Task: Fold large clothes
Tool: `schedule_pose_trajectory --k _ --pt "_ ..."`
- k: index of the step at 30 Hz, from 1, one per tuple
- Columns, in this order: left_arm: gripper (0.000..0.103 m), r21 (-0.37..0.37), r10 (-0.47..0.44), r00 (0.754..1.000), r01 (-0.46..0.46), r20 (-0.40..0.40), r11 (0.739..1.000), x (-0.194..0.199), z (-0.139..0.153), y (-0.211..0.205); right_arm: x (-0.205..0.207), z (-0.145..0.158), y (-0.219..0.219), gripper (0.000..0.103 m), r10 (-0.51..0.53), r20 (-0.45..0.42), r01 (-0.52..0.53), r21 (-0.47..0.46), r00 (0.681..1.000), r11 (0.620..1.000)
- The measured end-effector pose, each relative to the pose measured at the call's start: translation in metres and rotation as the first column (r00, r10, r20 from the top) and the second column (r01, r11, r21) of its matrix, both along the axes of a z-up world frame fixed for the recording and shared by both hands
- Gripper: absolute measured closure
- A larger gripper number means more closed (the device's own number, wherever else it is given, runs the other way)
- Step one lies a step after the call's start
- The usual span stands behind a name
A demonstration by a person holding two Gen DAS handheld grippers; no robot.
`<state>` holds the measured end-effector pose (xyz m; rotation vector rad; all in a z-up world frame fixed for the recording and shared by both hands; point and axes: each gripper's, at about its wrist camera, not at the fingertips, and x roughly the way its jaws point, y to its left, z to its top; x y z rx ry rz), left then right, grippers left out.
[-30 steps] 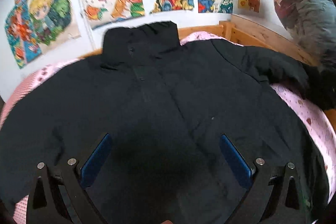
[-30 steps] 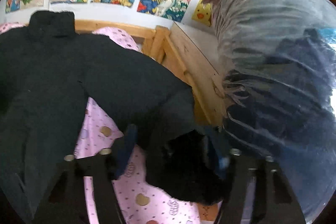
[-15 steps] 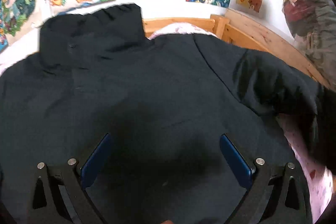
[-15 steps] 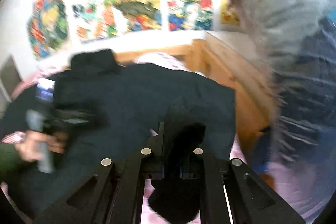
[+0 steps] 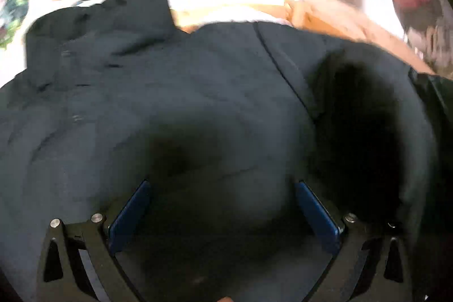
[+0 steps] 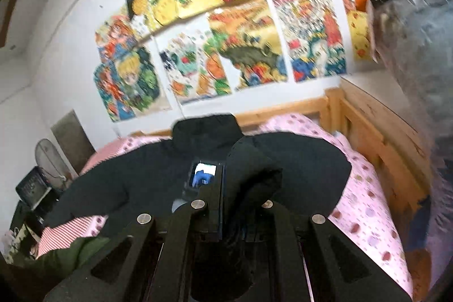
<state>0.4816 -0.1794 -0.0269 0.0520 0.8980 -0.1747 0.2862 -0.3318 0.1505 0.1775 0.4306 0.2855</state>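
Pinching the sleeve [image 6: 252, 177], right gripper [image 6: 240, 217] could drop it mid-fold since puffy fabric slips; left gripper [image 5: 220, 205] hovers wide open.

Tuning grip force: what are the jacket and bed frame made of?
Black jacket: looks like padded synthetic shell, matte, puffy with soft creases; the fill can't be seen. Bed frame: light, unpainted wood, grain and knots visible.

I'm getting heavy motion blur on both cams, esp. the posters [image 6: 246, 47], fisheye vignette at corners, and the dark jacket [image 5: 198, 109] underexposed w/ a soft shadow mid-frame.
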Motion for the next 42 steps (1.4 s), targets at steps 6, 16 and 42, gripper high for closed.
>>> schedule_pose_trajectory --k 6,16,42 --pt "0.0 0.005 0.048 0.991 -0.049 0.128 0.999 -0.048 0.045 0.076 0.005 0.018 0.053 0.095 0.094 0.057 -0.095 0.0 0.994 0.996" --pt "0.0 -0.039 0.135 0.98 -0.13 0.147 0.991 -0.14 0.069 0.221 0.043 0.023 0.186 0.095 0.342 0.045 -0.342 0.0 0.939 0.94" --pt "0.0 0.101 0.268 0.947 -0.289 0.177 0.952 -0.128 0.05 0.247 0.156 -0.087 0.146 0.03 -0.015 -0.23 -0.035 -0.213 0.973 0.976"
